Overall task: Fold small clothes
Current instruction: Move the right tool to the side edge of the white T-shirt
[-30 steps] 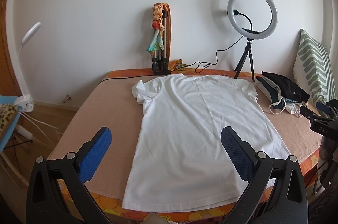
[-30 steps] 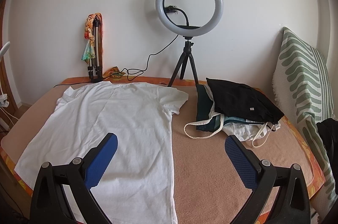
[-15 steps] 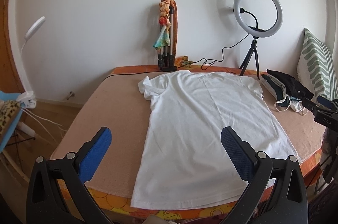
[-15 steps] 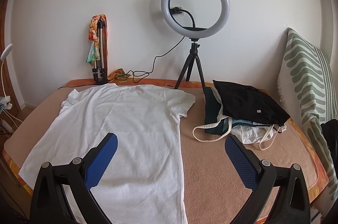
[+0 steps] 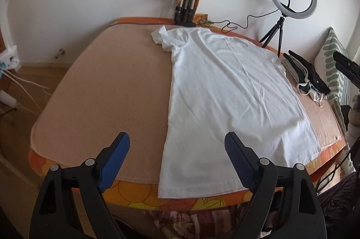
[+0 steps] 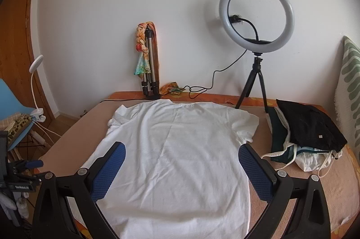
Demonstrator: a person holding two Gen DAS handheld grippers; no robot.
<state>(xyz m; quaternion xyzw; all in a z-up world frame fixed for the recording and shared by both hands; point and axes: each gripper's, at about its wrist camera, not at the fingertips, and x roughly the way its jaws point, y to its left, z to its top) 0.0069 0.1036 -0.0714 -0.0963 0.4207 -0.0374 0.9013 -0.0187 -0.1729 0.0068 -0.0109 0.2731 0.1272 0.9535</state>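
A white T-shirt (image 5: 225,92) lies flat on the peach-covered bed (image 5: 108,92), collar toward the wall, hem at the near edge. My left gripper (image 5: 175,141) hovers over the shirt's near left hem corner. Its jaws are closing, still wide apart, and nothing is pressed between the blue pads. In the right wrist view the T-shirt (image 6: 175,126) fills the middle, and my right gripper (image 6: 181,147) stands open above its lower half, touching nothing. The left gripper's blue fingertip (image 6: 33,163) shows at the far left edge there.
A ring light on a tripod (image 6: 256,16) and a folded tripod wrapped in a colourful scarf (image 6: 147,63) stand at the wall, with a cable (image 6: 202,88) between them. A clothes pile with black fabric on top (image 6: 308,128) and a striped cushion (image 6: 351,81) lie right. A clip lamp (image 6: 36,83) stands left.
The left gripper sank, tilted down toward the bed's near left side, and its jaws narrowed. The right gripper shifted left, so the shirt now sits centred between its jaws.
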